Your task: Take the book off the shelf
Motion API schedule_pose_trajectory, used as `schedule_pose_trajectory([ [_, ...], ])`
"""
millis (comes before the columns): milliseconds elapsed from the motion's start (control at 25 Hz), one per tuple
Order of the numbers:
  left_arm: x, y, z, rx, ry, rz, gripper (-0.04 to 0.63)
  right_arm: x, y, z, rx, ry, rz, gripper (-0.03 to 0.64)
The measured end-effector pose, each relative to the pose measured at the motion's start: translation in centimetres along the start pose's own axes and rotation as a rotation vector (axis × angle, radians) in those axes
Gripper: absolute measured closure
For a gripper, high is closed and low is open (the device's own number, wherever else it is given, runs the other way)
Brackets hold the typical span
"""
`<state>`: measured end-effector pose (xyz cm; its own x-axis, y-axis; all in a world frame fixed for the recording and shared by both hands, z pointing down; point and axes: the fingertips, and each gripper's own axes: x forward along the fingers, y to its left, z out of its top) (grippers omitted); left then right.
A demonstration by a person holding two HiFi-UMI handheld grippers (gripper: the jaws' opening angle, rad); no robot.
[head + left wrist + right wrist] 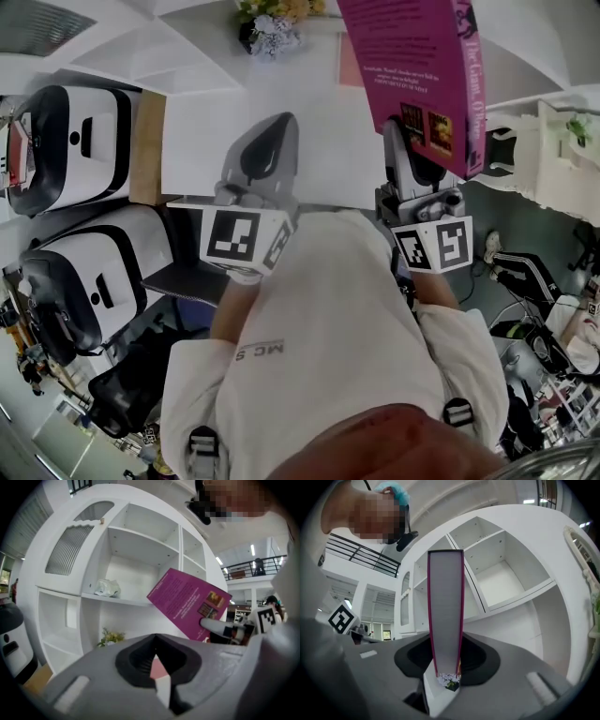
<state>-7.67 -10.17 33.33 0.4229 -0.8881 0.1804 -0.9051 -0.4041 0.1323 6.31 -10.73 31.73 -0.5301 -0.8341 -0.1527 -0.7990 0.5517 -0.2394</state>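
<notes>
A magenta book hangs in the air in front of the white shelf unit, clear of its compartments. My right gripper is shut on the book's lower edge. In the right gripper view the book stands edge-on between the jaws of that gripper, pages toward the camera. The left gripper view shows the book's back cover tilted, right of the open shelves. My left gripper is to the left of the book, shut and holding nothing; in its own view the left gripper shows closed jaws.
A small bunch of flowers sits on a lower shelf, and a crumpled white thing lies on a middle shelf. Two white and black machines stand left of the shelf. The shelf compartments seen past the book hold nothing.
</notes>
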Motion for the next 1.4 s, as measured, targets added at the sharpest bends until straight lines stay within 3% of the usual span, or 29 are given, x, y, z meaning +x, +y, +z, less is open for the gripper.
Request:
schedule_pose_trajectory([
  [320, -0.8, 0.0, -2.5, -0.016, 0.048, 0.008, 0.595, -2.0, 1.7, -2.4, -0.105, 0.048, 0.107, 0.476],
  [480, -1.6, 0.5, -4.1, -0.046, 0.078, 0.026, 0.595, -2.7, 2.5, -4.8, -0.146, 0.119, 0.148, 0.476],
  [720, -2.2, 0.4, -6.4, -0.066, 0.122, 0.021, 0.595, -3.1, 2.0, -9.2, -0.187, 0.247, 0.144, 0.476],
  [1400, -0.9, 1.2, -11.8, -0.083, 0.185, 0.047, 0.595, -5.4, -1.7, -15.7, -0.069, 0.476, 0.036, 0.474],
])
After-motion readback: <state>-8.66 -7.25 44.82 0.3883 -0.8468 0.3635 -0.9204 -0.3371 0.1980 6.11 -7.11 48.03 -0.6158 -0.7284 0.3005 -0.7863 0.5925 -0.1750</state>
